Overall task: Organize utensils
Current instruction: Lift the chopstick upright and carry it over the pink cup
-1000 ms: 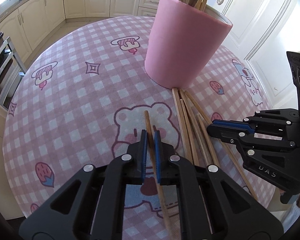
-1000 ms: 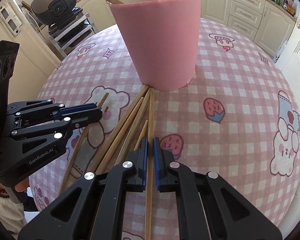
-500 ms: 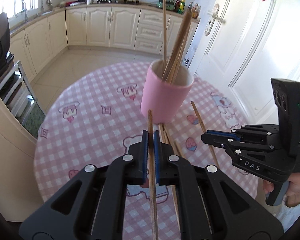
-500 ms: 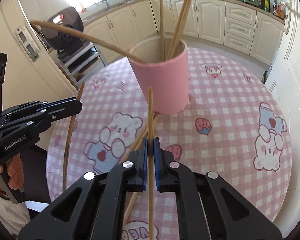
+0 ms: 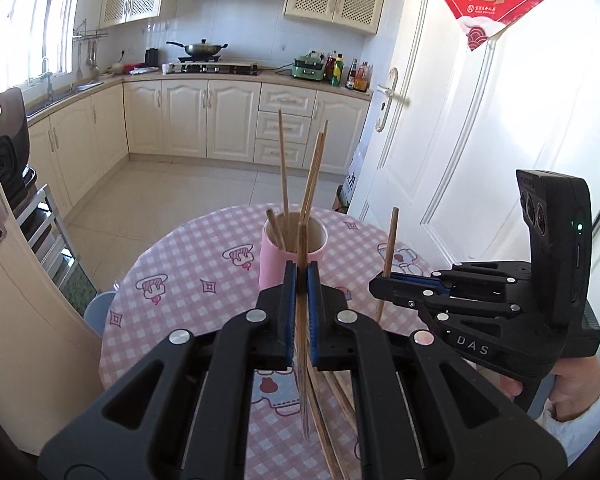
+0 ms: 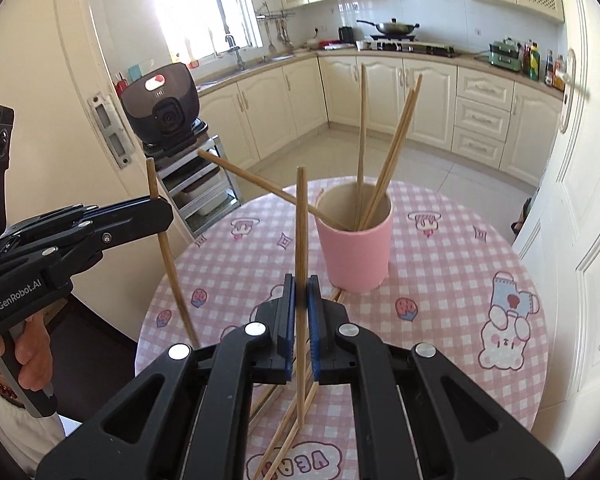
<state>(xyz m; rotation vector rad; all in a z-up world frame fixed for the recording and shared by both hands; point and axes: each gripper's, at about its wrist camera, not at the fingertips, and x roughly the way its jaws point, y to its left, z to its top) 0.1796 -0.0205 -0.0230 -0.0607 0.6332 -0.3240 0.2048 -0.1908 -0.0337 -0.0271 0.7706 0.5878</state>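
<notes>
Left gripper [image 5: 300, 280] and right gripper [image 6: 301, 292] each clamp an upright wooden chopstick [image 6: 300, 224], raised near the pink cup [image 6: 358, 256]

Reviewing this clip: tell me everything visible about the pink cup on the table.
The pink cup is a plain round holder with matte pink walls, a pale inside and no handle. It stands upright on the pink checked tablecloth of the round table. Several wooden chopsticks lean inside it at different angles, one slanting far out over the rim. More chopsticks lie on the cloth at its base. Neither gripper touches it.
</notes>
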